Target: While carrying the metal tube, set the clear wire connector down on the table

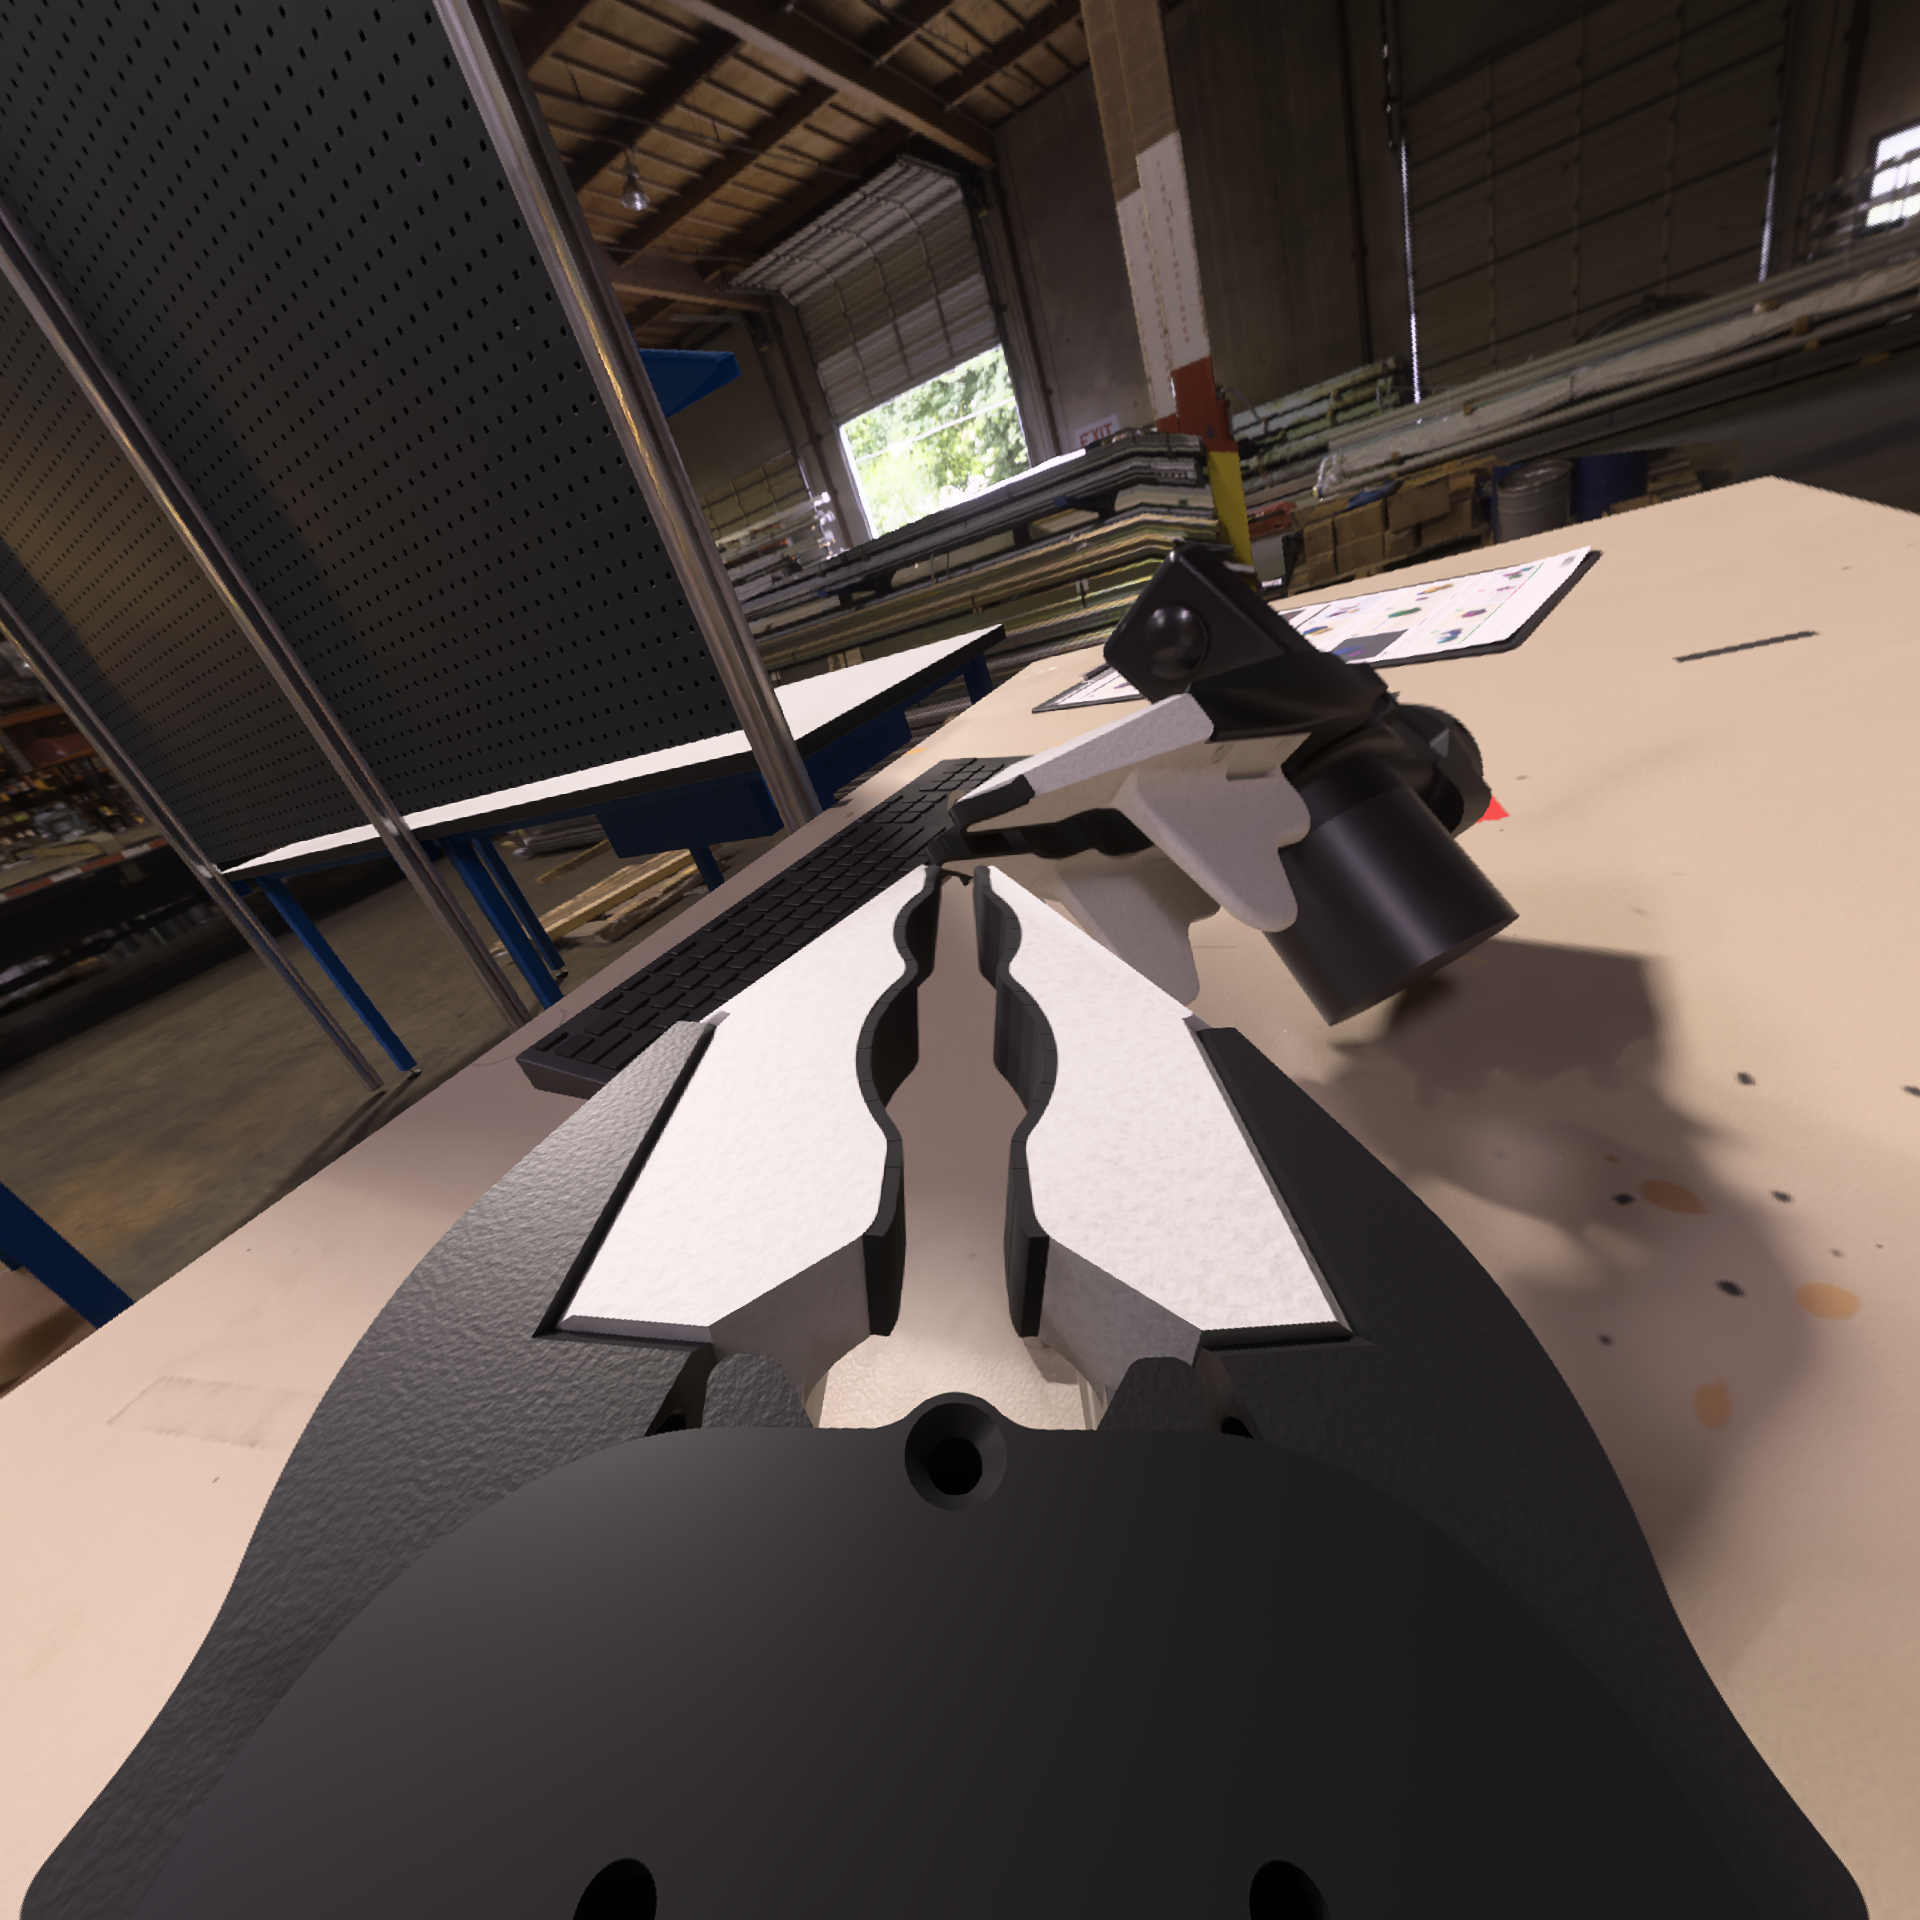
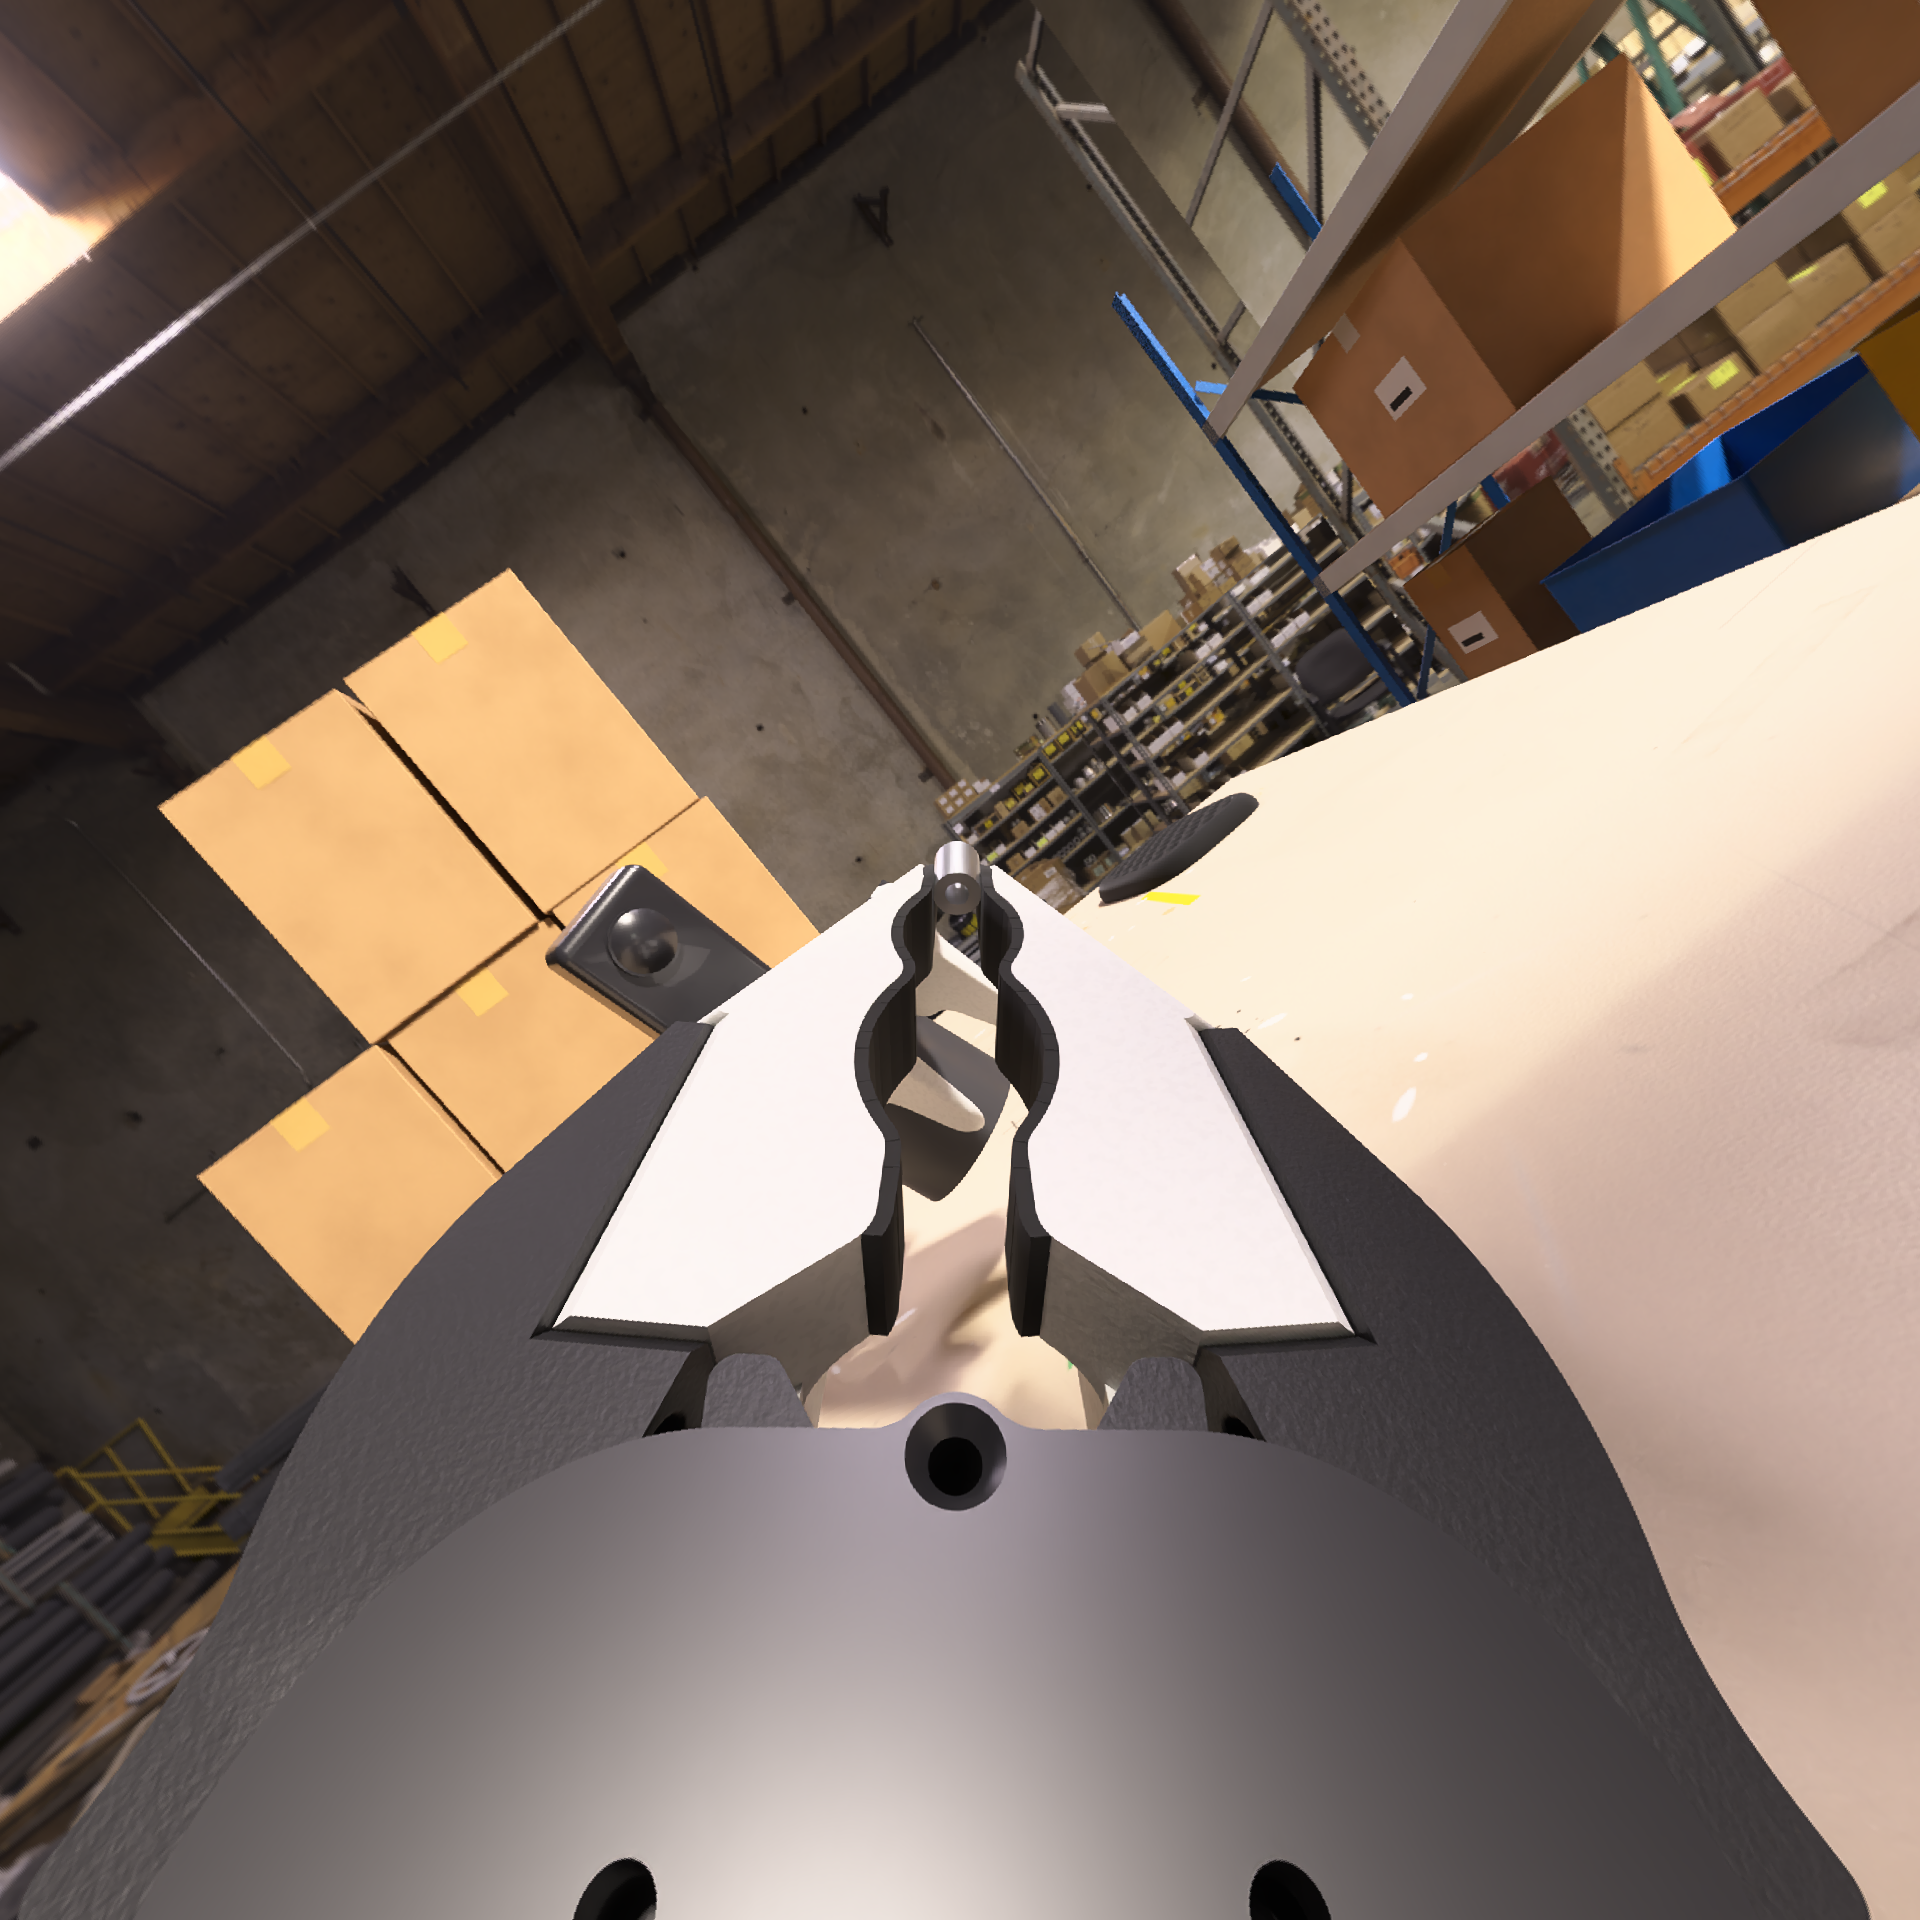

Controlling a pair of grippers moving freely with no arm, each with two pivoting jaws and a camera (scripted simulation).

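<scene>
The right gripper (image 2: 956,896) has its jaws clamped on the metal tube (image 2: 955,878), a short silver cylinder pinched right at the fingertips with its round end facing the camera. This gripper rides tilted, above the pale table (image 2: 1558,987), which slopes away to the right. Beyond the fingertips a dark mouse (image 2: 1179,847) lies on the surface, with a thin yellow mark just beside it. To the left, part of the left gripper's black body shows against stacked cardboard boxes (image 2: 436,883).

Over to the left wrist view: the left gripper (image 1: 954,878) holds its fingers nearly together at the tips, only a thin gap showing. The clear wire connector is too small or too see-through to make out there, so I cannot tell whether those jaws hold anything. The other gripper crosses just ahead, its white fingers almost meeting the left one's tips over the tan table (image 1: 1662,935), and throws a broad shadow to the right. A black keyboard (image 1: 769,925) lies along the table's left edge, just beside the fingers. Farther back rests a printed sheet on a dark board (image 1: 1455,608), and a dark perforated panel (image 1: 364,468) rises at left.
</scene>
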